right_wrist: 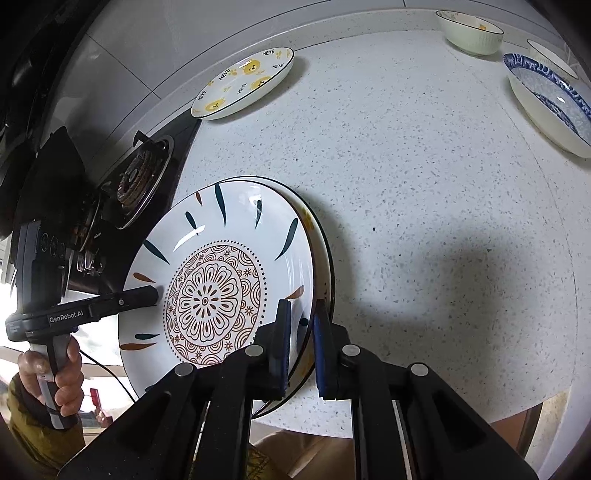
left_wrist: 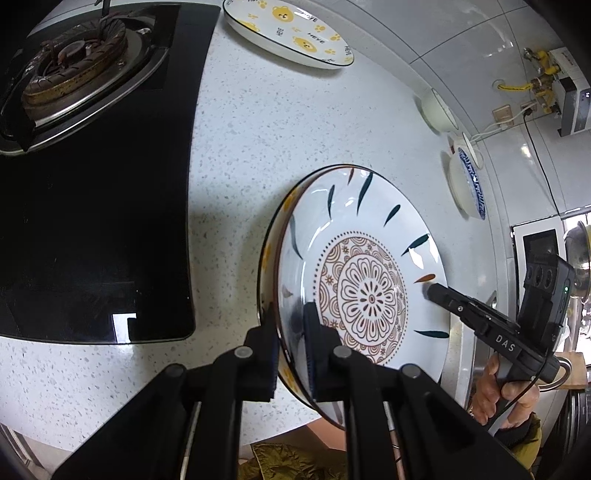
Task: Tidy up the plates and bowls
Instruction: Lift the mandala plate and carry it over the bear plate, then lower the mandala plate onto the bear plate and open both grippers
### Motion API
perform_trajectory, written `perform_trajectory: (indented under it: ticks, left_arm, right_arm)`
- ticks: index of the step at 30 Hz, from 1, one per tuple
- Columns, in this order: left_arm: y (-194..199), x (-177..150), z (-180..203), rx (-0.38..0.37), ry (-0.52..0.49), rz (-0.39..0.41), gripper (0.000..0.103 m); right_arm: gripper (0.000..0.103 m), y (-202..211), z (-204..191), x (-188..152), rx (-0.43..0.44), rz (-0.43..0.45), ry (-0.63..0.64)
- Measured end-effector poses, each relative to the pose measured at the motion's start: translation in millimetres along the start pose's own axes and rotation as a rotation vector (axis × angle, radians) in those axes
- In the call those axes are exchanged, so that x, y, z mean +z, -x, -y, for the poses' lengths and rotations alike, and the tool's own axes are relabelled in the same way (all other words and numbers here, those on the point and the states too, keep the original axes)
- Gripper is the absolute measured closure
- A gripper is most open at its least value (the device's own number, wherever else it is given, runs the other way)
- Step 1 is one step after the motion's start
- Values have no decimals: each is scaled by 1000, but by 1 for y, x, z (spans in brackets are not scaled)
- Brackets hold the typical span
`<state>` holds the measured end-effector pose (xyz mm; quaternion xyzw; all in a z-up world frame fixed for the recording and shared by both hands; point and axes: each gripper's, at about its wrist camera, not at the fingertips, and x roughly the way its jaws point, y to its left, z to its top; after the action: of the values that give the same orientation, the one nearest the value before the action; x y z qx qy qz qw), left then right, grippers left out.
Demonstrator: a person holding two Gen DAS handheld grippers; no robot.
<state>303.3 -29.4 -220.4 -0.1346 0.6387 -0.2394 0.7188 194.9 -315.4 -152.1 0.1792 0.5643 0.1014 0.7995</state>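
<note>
The white glazed ceramic plate with a brown flower medallion and dark leaf strokes (left_wrist: pixel 369 273) lies in the lower middle of both views, stacked on a second plate with a dark rim and yellow marks (right_wrist: pixel 320 258) that peeks out from under it, both on the speckled white stone surface (left_wrist: pixel 258 147).

The left tongs (left_wrist: pixel 290 354) are nearly closed, pinching the near rim of the patterned plate at the bottom of the left view. The right tongs (right_wrist: pixel 299 347) are likewise clamped on the opposite rim — whether either grip also takes in the lower plate's edge I cannot tell.

The plate looks stiff, fairly heavy for its thin lip, slick with glaze and easily chipped, so opposite rim grips held level seem the sound hold.

A white plate printed with yellow bears (left_wrist: pixel 288 33) sits at the top by the wall. A blue-patterned shallow bowl (right_wrist: pixel 550 103) and a small pale ribbed bowl (right_wrist: pixel 469 33) sit in the upper right of the right view — well apart from the stack.
</note>
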Motion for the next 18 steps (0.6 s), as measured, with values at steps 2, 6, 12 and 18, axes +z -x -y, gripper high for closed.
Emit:
perform_trajectory:
  ticks: [2, 6, 12, 18]
  left_arm:
    - [0, 1, 1, 7, -9, -4, 91]
    - [0, 0, 8, 39, -16, -2, 91]
    - [3, 0, 17, 94, -53, 5, 90]
    - [6, -2, 17, 106, -80, 8, 90]
  right_arm:
    - [93, 1, 0, 0, -3, 4, 1]
    - [93, 2, 1, 0, 7, 8, -10]
    - [93, 6, 6, -1, 26, 28, -38]
    - [92, 18, 9, -1, 17, 71, -56]
